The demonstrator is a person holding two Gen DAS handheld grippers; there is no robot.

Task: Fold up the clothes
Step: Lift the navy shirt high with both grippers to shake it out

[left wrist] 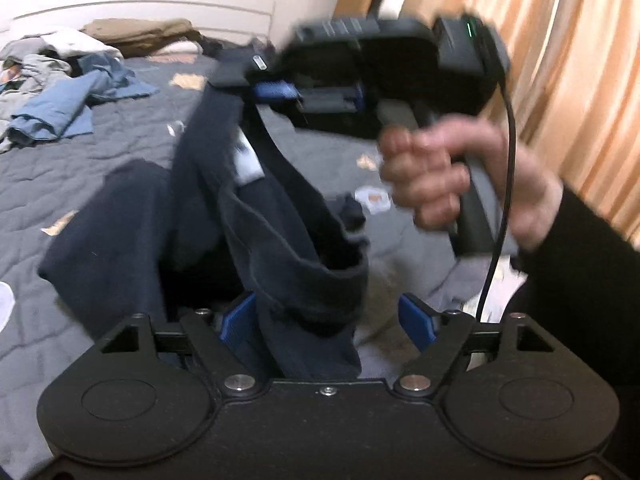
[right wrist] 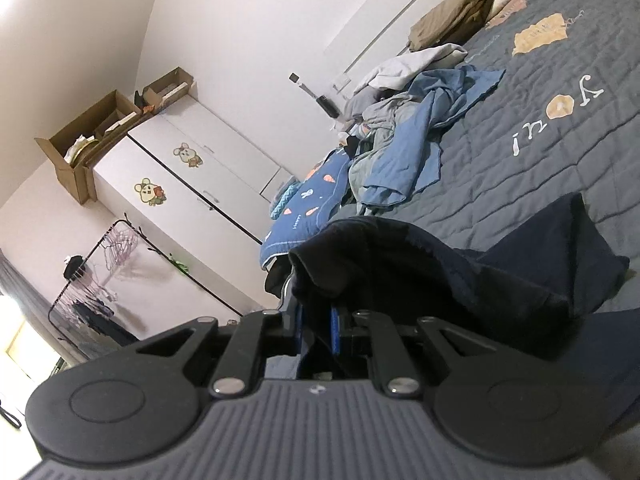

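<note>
**Dark garment hangs from right claw over the bed, left claw open**

Left wrist view: bedroom w/ grey quilted bed, white wall behind, orange curtains at 2 o'clock. Heap of blue and grey clothes lies at 10 o'clock on the bed, a brown garment beyond it by the wall. Left claw at 6 o'clock, blue pads wide apart; the navy garment passes between them but the pads don't press on it. Right claw sits at 12 o'clock, blurred, held by a hand in a dark sleeve at 3 o'clock. It pinches the garment's top edge; cloth hangs down from there, white label showing, lower part resting on the bed.

Right wrist view: tilted frame. White wardrobe w/ cartoon stickers at 9 o'clock, cardboard boxes on top, clothes rack at 8 o'clock. Bed runs 1 to 3 o'clock, same blue and grey heap near centre. Right claw at 6 o'clock, pads nearly together on the navy garment, which bunches over the fingers and spreads toward 3 o'clock.
</note>
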